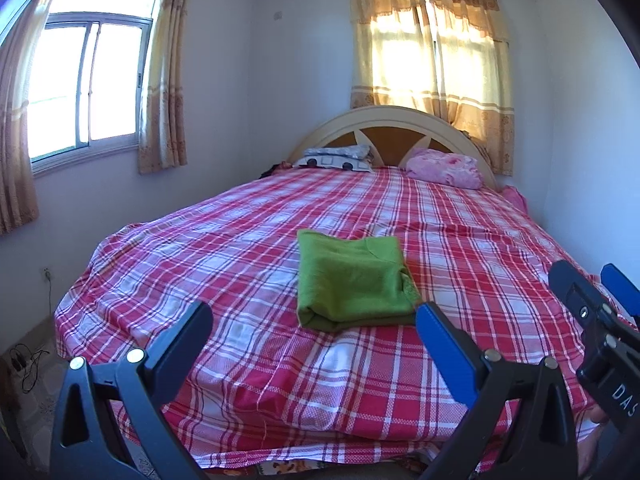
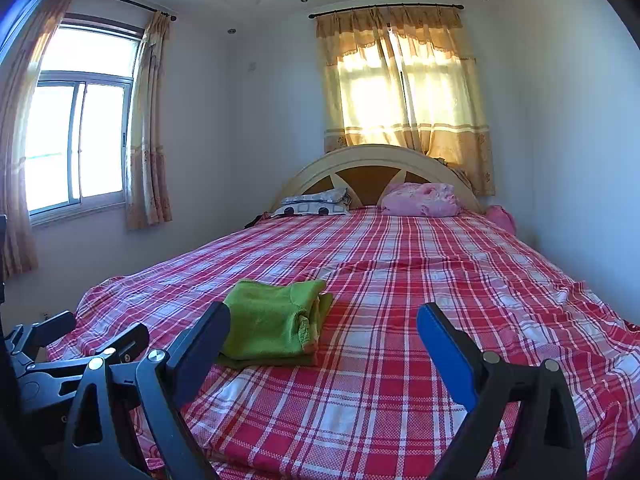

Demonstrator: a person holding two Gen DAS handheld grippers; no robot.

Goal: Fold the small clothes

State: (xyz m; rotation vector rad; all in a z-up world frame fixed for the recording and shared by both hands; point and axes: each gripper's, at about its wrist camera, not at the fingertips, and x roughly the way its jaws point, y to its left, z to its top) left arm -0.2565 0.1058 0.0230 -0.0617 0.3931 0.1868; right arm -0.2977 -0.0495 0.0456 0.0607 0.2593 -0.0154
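Observation:
A green garment (image 1: 352, 280) lies folded into a neat rectangle on the red-and-white plaid bed sheet (image 1: 240, 248), near the foot of the bed. It also shows in the right wrist view (image 2: 272, 320), left of centre. My left gripper (image 1: 314, 324) is open and empty, held above the foot of the bed just short of the garment. My right gripper (image 2: 324, 322) is open and empty, to the right of the garment. The right gripper also shows in the left wrist view (image 1: 592, 296) at the right edge, and the left gripper shows in the right wrist view (image 2: 80, 340) at the lower left.
A patterned pillow (image 1: 336, 158) and a pink pillow (image 1: 446, 168) lie by the curved headboard (image 1: 392, 120). A window (image 1: 84, 80) is on the left wall and a curtained window (image 1: 432, 56) behind the bed. A wall runs close along the right side of the bed.

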